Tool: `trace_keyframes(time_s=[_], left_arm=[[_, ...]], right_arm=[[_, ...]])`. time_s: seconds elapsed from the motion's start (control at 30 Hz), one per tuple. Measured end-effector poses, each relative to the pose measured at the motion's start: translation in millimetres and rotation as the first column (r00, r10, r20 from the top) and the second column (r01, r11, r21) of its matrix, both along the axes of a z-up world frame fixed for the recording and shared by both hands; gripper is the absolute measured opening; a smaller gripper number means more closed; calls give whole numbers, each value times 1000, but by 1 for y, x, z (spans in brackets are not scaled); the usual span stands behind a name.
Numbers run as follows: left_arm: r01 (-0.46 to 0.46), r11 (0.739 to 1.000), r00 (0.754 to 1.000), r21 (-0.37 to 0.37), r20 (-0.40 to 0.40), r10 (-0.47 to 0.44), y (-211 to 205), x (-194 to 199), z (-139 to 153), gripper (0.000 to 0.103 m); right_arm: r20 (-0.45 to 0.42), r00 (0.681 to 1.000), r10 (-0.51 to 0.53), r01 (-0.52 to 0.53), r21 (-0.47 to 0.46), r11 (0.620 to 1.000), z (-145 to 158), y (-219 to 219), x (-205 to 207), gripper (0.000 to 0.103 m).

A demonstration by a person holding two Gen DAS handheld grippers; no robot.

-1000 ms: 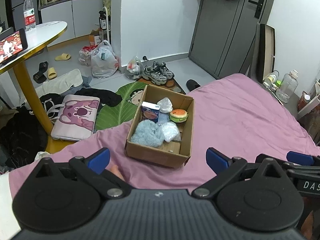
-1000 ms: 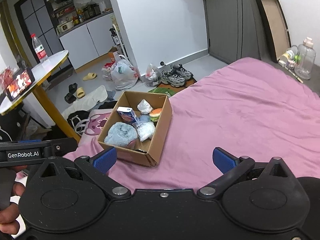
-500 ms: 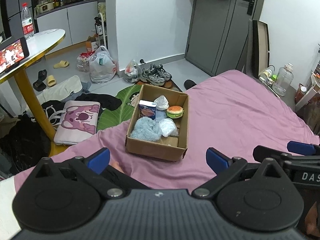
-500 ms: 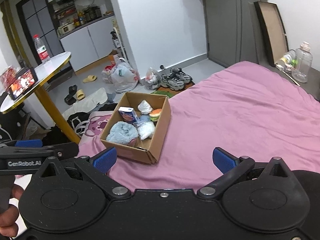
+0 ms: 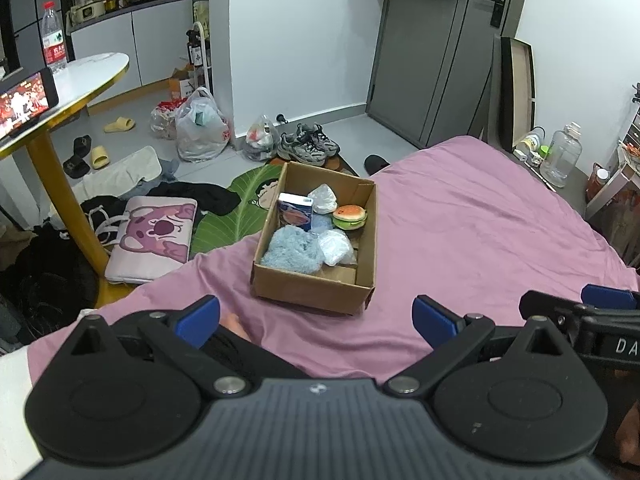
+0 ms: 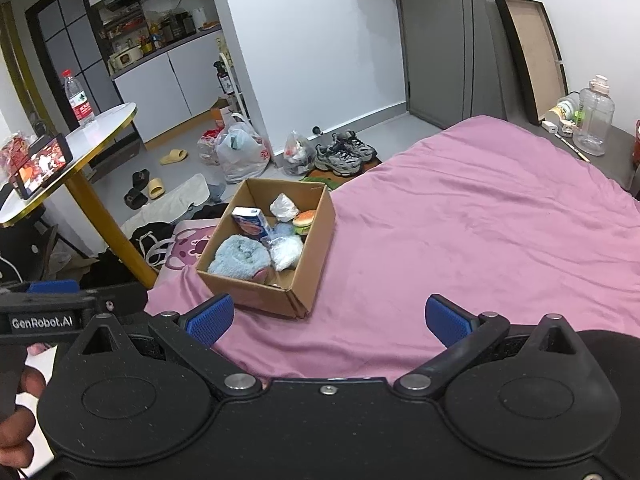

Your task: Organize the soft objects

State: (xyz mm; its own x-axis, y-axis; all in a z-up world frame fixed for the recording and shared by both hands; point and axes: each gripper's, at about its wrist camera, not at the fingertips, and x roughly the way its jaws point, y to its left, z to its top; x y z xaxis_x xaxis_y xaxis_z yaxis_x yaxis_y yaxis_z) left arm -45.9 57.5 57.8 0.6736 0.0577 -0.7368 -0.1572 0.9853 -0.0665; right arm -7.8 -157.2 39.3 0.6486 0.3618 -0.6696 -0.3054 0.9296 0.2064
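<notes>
Left gripper [image 5: 316, 316] spread wide, nothing btwn its blue pads, held above the pink bed sheet [image 5: 460, 232]. Cardboard box [image 5: 312, 292] sits on the bed at 12 o'clock from it, near the bed's edge. Inside, L to R: fluffy blue plush [image 5: 292, 248] at front, blue carton [image 5: 295, 211] behind it, clear plastic bags [image 5: 336, 245], burger toy [image 5: 350, 217] at back right. Right gripper [image 6: 328, 318] also spread, empty; box at approx 11 o'clock from it.

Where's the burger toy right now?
In both wrist views the burger toy sits inside the cardboard box on the pink bed, against its far right wall, beside the white bag.
</notes>
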Motion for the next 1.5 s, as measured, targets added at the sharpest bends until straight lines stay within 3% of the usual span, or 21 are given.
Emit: trace_keyframes(time_s=[0.37, 1.5], left_arm=[[-1, 999, 1000, 38, 21, 0, 2, -16, 12, 102], [-2, 999, 1000, 54, 28, 1, -5, -42, 8, 102]], right_arm=[[32, 999, 24, -24, -5, 1000, 14, -4, -14, 103], [8, 1000, 8, -8, -20, 1000, -5, -18, -38, 103]])
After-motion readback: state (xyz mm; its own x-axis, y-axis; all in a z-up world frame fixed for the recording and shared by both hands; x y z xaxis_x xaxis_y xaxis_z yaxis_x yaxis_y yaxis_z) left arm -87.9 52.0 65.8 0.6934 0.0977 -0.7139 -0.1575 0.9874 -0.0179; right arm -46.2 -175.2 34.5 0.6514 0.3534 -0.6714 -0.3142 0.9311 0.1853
